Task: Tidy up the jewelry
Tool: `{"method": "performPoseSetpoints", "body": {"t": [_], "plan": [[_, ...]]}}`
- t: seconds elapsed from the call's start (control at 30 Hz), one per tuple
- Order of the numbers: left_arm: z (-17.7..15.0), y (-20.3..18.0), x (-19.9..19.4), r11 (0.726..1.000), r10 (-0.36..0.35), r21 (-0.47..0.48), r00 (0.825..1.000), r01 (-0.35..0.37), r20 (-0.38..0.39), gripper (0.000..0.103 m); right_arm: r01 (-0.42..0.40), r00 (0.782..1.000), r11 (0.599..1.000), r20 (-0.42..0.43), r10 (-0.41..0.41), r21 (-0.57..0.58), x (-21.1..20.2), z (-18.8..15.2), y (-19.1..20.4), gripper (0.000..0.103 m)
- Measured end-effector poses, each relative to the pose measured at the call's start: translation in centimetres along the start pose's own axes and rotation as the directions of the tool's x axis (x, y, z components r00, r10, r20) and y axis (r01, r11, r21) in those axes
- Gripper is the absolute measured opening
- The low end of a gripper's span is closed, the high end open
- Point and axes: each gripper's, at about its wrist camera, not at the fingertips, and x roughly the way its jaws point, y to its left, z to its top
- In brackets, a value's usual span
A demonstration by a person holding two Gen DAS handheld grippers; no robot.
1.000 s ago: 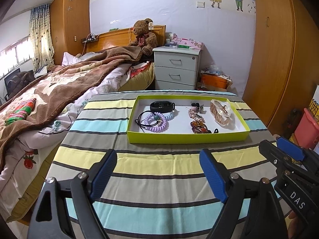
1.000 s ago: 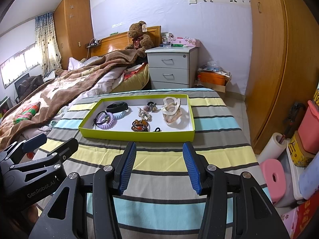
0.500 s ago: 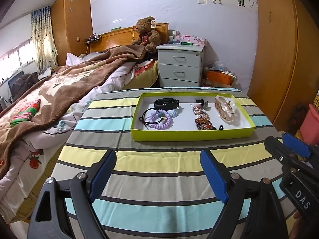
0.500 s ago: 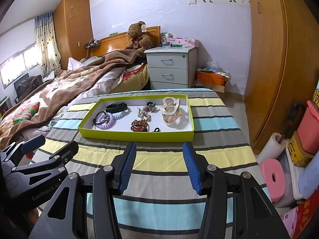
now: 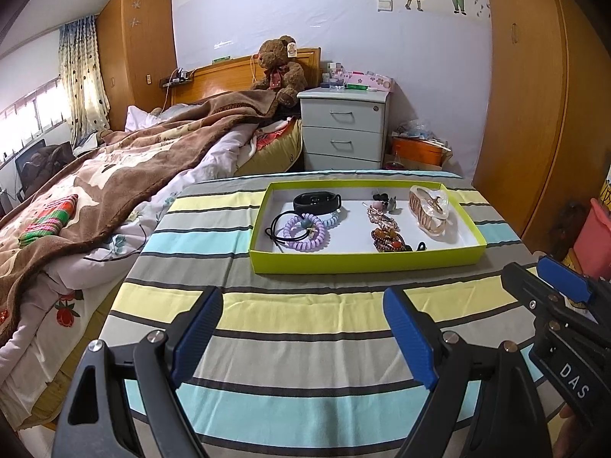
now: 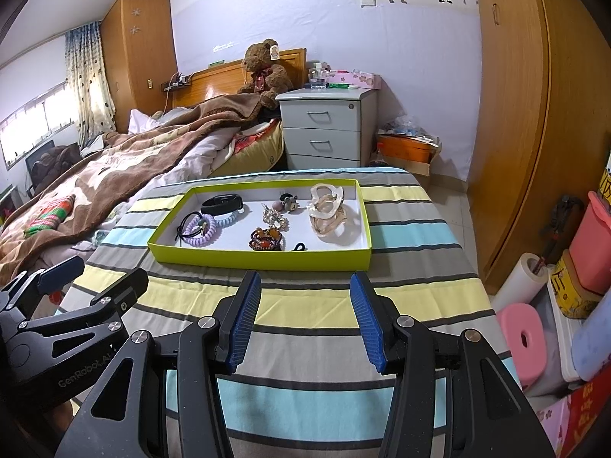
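Both grippers hover over the striped table, jaws apart and empty; the tray is untouched.

Versus one second ago: in the left wrist view the lime-green tray (image 5: 366, 261) sits further right and slightly lower in frame, so the left gripper (image 5: 303, 337) has swung left; the right wrist view is nearly unchanged. Left gripper: jaws spread wide, nothing between them. Right gripper (image 6: 303, 322): narrower gap, also empty. The tray lies on the striped tablecloth (image 5: 305, 328), well beyond both sets of fingertips, long axis running left to right across the table. Contents, left to right: black hair tie and purple spiral hair tie (image 5: 305, 234), black wristband (image 5: 317, 201), beaded bracelets (image 5: 387, 238), translucent hair claw (image 5: 429, 206) lying front to back.
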Motion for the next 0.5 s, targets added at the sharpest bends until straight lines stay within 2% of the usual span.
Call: {"method": "performPoseSetpoints", "body": {"t": [0.5], "plan": [[0.03,0.45,-0.12,1.000,0.004,-0.009,1.000,-0.004,-0.002,0.087,0.000,1.000,1.000,0.001,0.000,0.002,-0.01,0.02,-0.01,0.049]]}}
